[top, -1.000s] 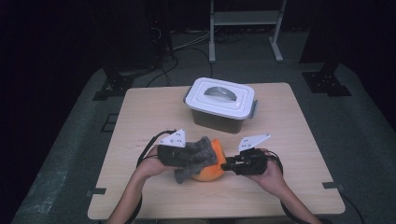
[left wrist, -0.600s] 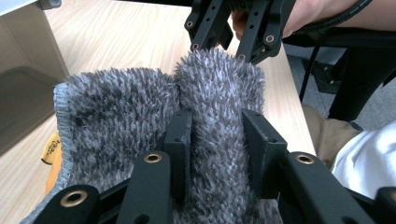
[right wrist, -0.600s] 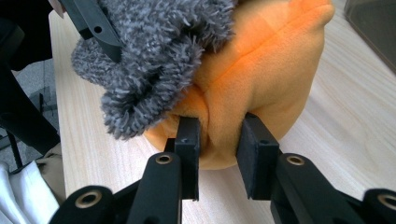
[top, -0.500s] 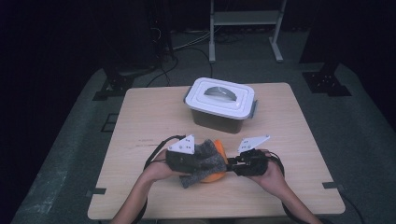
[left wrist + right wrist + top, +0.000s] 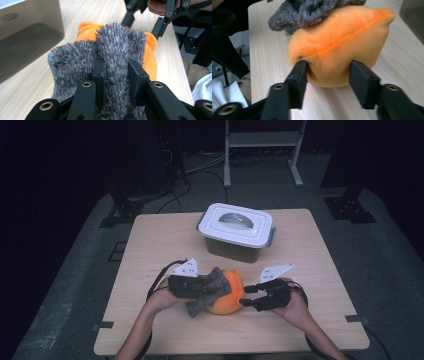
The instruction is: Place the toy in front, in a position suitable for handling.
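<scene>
An orange plush ball [image 5: 228, 301] lies near the table's front edge, with a grey fuzzy cloth [image 5: 200, 306] draped over its left side. My left gripper [image 5: 212, 290] is shut on a fold of the grey cloth [image 5: 120, 42], which bulges up between the jaws [image 5: 116, 72], and the orange plush [image 5: 86, 30] shows behind it. My right gripper [image 5: 245, 296] comes in from the right. Its jaws have just been opening and stand on either side of the orange plush's [image 5: 337, 42] near end [image 5: 328, 72], without squeezing it. The grey cloth [image 5: 312, 12] lies on top farther off.
A lidded plastic box [image 5: 235, 227] with a white lid and handle stands at the table's middle back, just behind the plush. Its dark wall [image 5: 25, 37] is close on the left gripper view's left. Bare wood table [image 5: 320, 270] lies to both sides.
My left gripper has carried the grey cloth rightwards onto the orange plush. The right gripper's jaws have spread apart from a tight pinch and the hand stayed put.
</scene>
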`<control>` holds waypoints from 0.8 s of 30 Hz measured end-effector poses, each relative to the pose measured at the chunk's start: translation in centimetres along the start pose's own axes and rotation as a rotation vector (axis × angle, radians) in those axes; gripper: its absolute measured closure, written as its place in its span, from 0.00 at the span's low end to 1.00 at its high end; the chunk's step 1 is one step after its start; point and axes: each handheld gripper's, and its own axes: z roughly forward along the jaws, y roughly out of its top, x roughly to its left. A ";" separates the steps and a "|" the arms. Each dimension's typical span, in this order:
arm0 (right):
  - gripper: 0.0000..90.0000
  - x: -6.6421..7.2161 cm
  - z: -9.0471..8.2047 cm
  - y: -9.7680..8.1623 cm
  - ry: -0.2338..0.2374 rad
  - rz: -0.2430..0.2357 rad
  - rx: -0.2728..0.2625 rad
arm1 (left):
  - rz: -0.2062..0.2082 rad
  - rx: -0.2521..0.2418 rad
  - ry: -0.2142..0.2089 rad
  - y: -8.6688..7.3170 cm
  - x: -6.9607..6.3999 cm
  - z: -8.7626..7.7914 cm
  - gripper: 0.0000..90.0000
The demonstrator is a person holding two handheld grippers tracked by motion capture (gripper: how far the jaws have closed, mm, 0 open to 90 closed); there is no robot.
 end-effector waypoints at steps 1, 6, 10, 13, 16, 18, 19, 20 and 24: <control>0.44 0.0 0.0 0.0 -0.003 -0.010 -0.001 | -0.002 0.005 -0.028 -0.1 -0.1 0.3 0.78; 0.36 0.1 -0.2 0.4 0.017 0.006 -0.031 | 0.025 0.026 -0.105 0.2 -1.0 1.6 0.78; 0.35 0.0 0.4 0.0 -0.006 0.005 -0.004 | 0.027 0.022 -0.104 0.6 -1.2 1.7 0.78; 0.40 0.2 0.9 -0.2 -0.041 -0.038 0.022 | 0.002 -0.022 -0.081 1.0 -0.9 1.0 0.78; 0.45 0.6 1.0 -0.3 -0.047 -0.081 0.041 | -0.021 -0.032 -0.006 1.0 -0.2 0.3 0.78; 0.46 0.9 0.9 -0.3 -0.043 -0.114 0.053 | -0.051 -0.028 0.019 0.5 0.2 0.0 0.78; 0.46 1.0 0.9 -0.4 -0.041 -0.122 0.054 | -0.058 -0.021 0.019 0.3 0.3 0.1 0.78; 0.46 1.0 0.9 -0.4 -0.039 -0.118 0.055 | -0.069 -0.016 0.009 0.0 0.4 0.2 0.78; 0.35 0.4 0.0 0.0 -0.012 -0.055 0.018 | -0.085 0.004 -0.062 -0.4 0.4 0.6 0.78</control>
